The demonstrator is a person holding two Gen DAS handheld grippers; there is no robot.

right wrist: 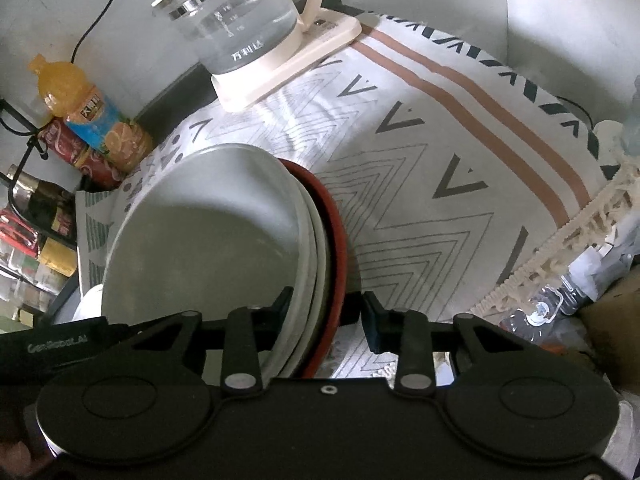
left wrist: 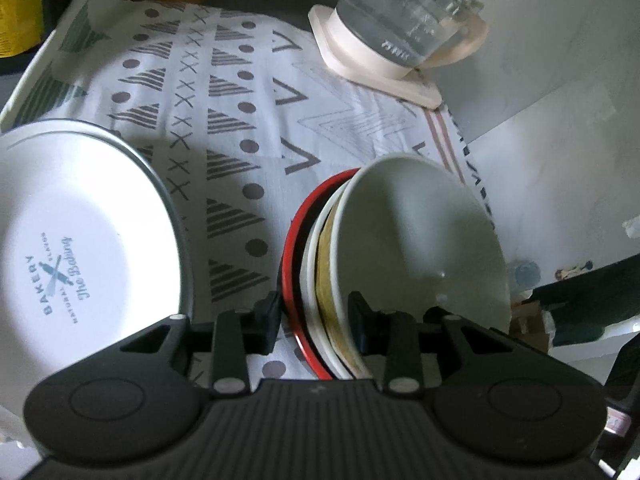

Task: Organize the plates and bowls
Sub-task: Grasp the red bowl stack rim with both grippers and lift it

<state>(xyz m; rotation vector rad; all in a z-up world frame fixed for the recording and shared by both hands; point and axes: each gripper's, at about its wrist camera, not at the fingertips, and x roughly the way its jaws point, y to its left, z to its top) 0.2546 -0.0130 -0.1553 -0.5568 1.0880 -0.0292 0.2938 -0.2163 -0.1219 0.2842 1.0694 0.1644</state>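
A stack of nested bowls, a white one innermost (left wrist: 420, 240), a beige one, a white one and a red-rimmed black one outermost (left wrist: 290, 248), is held tilted above the patterned tablecloth (left wrist: 240, 120). My left gripper (left wrist: 316, 320) is shut on its near rim. In the right wrist view the same stack (right wrist: 208, 248) with its red outer bowl (right wrist: 338, 240) sits between my right gripper's (right wrist: 326, 312) fingers, which grip the rim. A white "Bakery" plate (left wrist: 80, 248) lies at the left.
A glass kettle on a cream base (right wrist: 248, 40) stands at the back of the table. An orange drink bottle (right wrist: 92, 112), a red can and other bottles stand at the left edge. The fringed cloth edge (right wrist: 580, 232) hangs at the right.
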